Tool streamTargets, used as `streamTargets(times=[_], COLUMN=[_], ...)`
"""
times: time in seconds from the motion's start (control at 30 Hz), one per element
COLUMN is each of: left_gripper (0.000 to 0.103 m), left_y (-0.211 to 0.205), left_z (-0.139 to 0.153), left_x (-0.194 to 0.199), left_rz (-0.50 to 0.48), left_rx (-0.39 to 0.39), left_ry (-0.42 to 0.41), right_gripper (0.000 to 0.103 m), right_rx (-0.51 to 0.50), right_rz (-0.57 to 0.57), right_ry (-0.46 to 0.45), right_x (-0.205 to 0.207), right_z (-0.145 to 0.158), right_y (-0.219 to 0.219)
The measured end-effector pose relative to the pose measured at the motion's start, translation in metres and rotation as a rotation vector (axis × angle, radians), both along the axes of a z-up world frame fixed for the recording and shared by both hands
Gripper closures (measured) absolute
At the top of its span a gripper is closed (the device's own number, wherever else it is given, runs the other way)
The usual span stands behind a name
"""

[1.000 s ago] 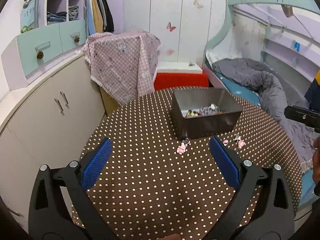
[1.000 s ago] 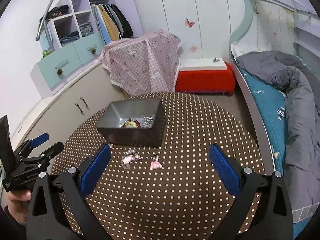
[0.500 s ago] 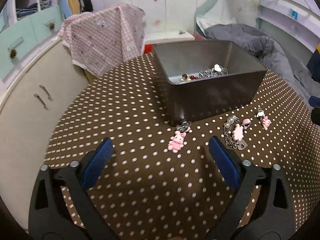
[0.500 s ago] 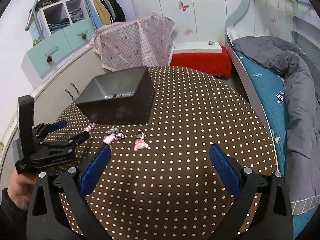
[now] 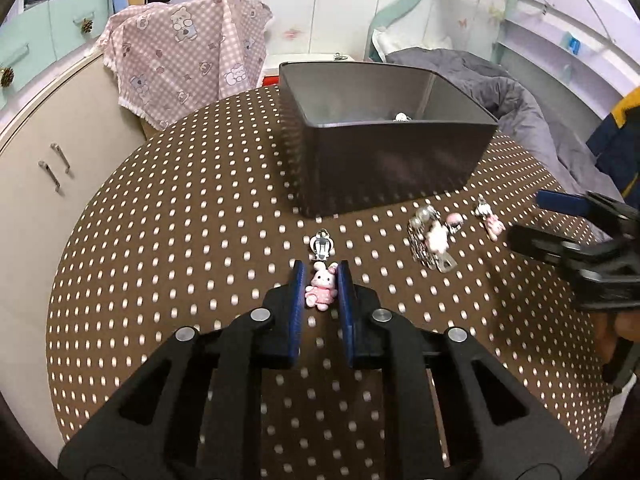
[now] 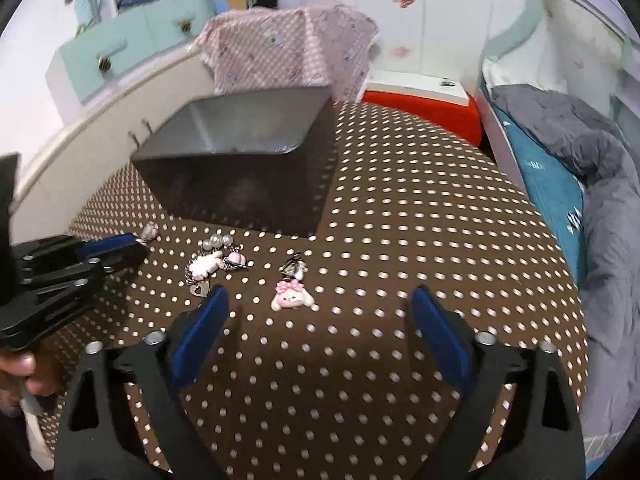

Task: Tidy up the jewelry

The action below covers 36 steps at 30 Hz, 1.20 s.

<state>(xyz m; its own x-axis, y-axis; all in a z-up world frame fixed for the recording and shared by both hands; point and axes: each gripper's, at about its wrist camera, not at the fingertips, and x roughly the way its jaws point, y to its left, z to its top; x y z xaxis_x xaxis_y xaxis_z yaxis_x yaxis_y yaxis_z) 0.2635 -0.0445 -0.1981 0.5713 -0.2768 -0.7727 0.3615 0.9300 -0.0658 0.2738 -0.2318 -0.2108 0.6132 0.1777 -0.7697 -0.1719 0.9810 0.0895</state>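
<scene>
Left gripper (image 5: 321, 280) jaws closed around pink bunny charm (image 5: 319, 290), right gripper (image 6: 320, 316) jaws spread wide, holding nothing, no legible writing.

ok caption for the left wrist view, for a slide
Left gripper closed around a pink bunny charm on the polka-dot table, dark box just beyond.

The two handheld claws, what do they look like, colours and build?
Both match: the left claw and right claw have matte black plastic linkage arms with triangular cutouts, round silver pivot bolts, and flat, ribbed blue pads on the fingers. No cables or markings show. A bare hand grips the left one.
</scene>
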Motion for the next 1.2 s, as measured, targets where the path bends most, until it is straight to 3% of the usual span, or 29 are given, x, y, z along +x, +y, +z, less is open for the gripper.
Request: streamTargets(times=[0.07, 0.17, 0.43, 0.83, 1.2], left_gripper=[0.087, 0.087, 0.087, 0.087, 0.087], left_y=[0.000, 0.000, 0.006, 0.021, 0.015], left_z=[0.000, 0.002, 0.013, 0.049, 0.105], left_x=[-0.006, -0.014, -0.019, -0.035, -0.029], left_rz=[0.004, 0.006, 0.008, 0.016, 0.005], left_rx=[-0.007, -0.013, -0.035, -0.079, -0.098], left_ry=[0.002, -0.003, -0.023, -0.095, -0.229], right_gripper=[0.044, 0.082, 0.083, 0.083, 0.083], right_rx=[-0.055, -0.055, 0.008, 0.045, 0.024], right_rz=[0.017, 0.050, 0.065, 0.102, 0.137], right_ry=[-0.005, -0.012, -0.036, -0.179, -0.302], right_x=[0.003, -0.001, -0.034, -0.059, -0.047], right_z=[-0.007, -0.005, 0.009, 0.083, 0.144], right_y=[0.008, 0.013, 0.006, 0.008, 0.014])
